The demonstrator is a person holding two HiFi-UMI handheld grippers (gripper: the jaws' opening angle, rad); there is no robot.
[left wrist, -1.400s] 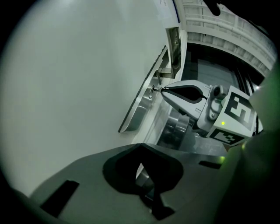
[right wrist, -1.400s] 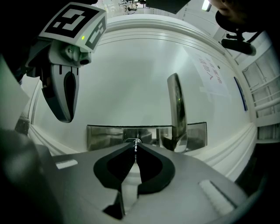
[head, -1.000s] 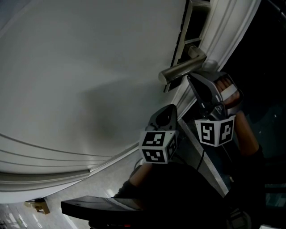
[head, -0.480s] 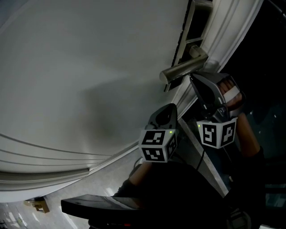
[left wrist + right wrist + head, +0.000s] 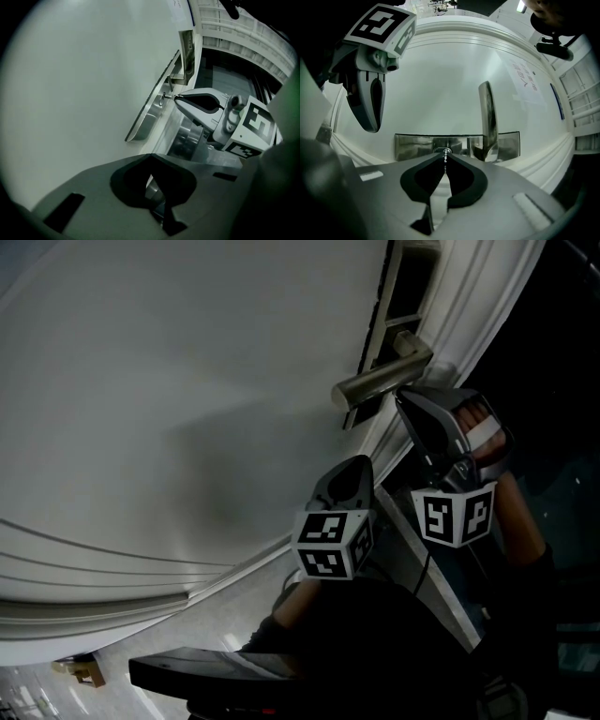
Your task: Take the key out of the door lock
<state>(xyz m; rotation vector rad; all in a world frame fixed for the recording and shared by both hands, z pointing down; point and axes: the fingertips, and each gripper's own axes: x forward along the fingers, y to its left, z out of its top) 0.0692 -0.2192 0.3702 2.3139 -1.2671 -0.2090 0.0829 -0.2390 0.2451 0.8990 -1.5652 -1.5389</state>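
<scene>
The key [image 5: 445, 153] is a thin metal blade standing out of the lock cylinder in the steel lock plate [image 5: 412, 145] on the white door [image 5: 187, 409]. My right gripper [image 5: 444, 159] is shut on the key, its tips a short way from the cylinder. In the left gripper view the right gripper [image 5: 177, 97] points at the key [image 5: 168, 97] by the plate [image 5: 145, 122]. My left gripper [image 5: 150, 161] is shut with nothing in it and hangs lower, to the left of the right one. In the head view the key is hidden behind the right gripper [image 5: 401, 401].
The lever door handle [image 5: 380, 382] juts out just above the right gripper; in the right gripper view the handle [image 5: 487, 117] stands just right of the key. The door's moulded frame [image 5: 478, 324] runs along the right. A person's hand [image 5: 483, 437] holds the right gripper.
Nothing has clearly changed; the right gripper and the view only wobble slightly.
</scene>
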